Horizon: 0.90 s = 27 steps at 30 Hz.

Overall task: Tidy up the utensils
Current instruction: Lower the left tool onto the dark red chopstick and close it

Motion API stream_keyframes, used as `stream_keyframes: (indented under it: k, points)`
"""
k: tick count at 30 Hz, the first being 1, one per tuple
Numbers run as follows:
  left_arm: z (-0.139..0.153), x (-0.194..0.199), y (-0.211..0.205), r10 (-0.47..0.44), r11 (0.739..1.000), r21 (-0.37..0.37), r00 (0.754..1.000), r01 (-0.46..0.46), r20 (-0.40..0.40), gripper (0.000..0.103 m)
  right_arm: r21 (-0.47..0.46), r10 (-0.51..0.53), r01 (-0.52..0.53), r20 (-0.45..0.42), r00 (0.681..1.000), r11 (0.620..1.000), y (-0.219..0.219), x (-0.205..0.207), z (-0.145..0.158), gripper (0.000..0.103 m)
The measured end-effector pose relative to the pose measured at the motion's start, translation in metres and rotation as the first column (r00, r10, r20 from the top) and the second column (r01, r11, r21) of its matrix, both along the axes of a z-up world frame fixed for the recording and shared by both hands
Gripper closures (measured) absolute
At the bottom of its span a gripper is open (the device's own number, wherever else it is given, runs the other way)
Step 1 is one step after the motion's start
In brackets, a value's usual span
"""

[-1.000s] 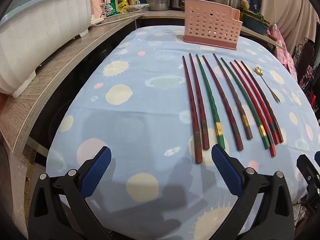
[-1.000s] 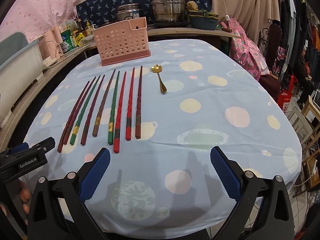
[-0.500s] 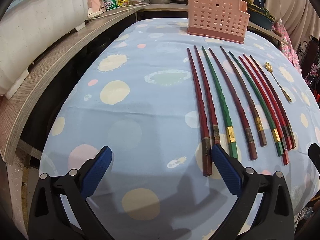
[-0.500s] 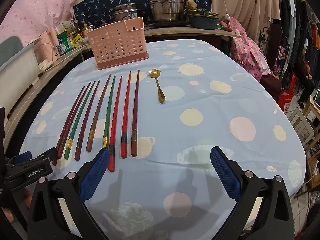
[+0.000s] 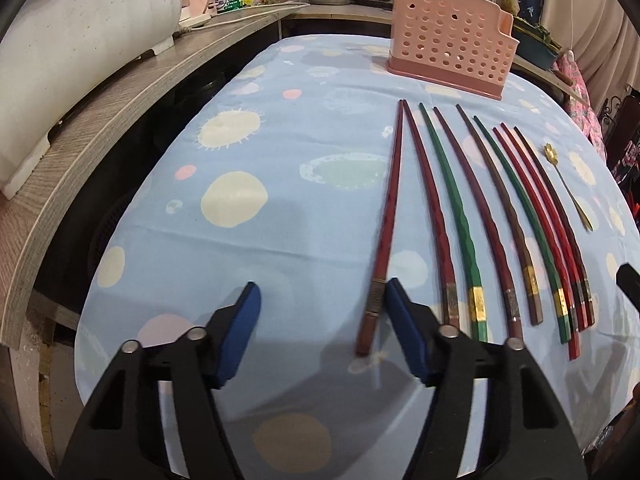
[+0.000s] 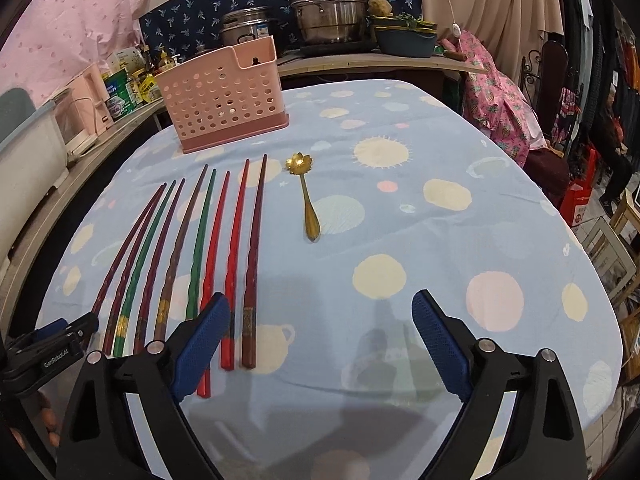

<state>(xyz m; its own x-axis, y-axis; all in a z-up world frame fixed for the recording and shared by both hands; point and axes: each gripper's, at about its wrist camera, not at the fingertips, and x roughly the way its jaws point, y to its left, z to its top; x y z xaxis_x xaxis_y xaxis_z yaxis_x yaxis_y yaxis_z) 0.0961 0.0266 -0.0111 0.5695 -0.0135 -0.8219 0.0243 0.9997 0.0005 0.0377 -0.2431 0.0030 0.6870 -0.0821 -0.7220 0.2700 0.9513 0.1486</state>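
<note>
Several red, green and brown chopsticks point(image 5: 472, 220) lie side by side on the blue spotted tablecloth point(image 5: 248, 152). A gold flower spoon point(image 6: 306, 200) lies to their right. Behind them stands a pink perforated holder point(image 6: 224, 96). My left gripper point(image 5: 320, 312) is closing. The leftmost dark-red chopstick point(image 5: 384, 232) has its handle between the jaws, against the right pad point(image 5: 400, 320) and apart from the left one. My right gripper point(image 6: 320, 320) is closing too. The handles of the rightmost brown chopstick point(image 6: 252, 272) and a red one lie just inside its left pad point(image 6: 204, 336).
A wooden counter point(image 5: 120, 100) with a white appliance point(image 5: 80, 20) runs along the left. Steel pots point(image 6: 332, 8) and bottles stand behind the table. A chair with pink patterned cloth point(image 6: 496, 92) is at the right edge. Bare cloth lies right of the spoon.
Both grippers moved forward to the chopsticks' handle ends and their jaws narrowed, the left much more. The leftmost chopstick's handle swung left, so its tip now meets its neighbour's.
</note>
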Motion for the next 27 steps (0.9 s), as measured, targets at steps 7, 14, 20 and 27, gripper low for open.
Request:
stream_keyframes:
  k: [7,14,20,27]
  points:
    - [0.002,0.013,-0.003,-0.007,1.0,0.003,1.0,0.007,0.002,0.076,0.049,0.03,-0.029,-0.025,0.999,0.998,-0.012,0.041,-0.008,0.054]
    - [0.003,0.019,-0.006,-0.009,1.0,0.002,1.0,0.009,-0.004,0.088,0.076,0.064,-0.059,-0.055,0.996,0.995,-0.009,0.064,-0.022,0.081]
    - [0.003,0.02,-0.006,-0.005,1.0,0.0,1.0,0.005,-0.008,0.088,0.079,0.075,-0.07,-0.058,0.996,0.994,-0.009,0.07,-0.023,0.09]
    - [0.004,0.02,-0.005,-0.014,1.0,-0.014,1.0,0.013,-0.016,0.093,0.121,0.06,-0.053,-0.052,0.997,0.991,-0.016,0.072,-0.023,0.093]
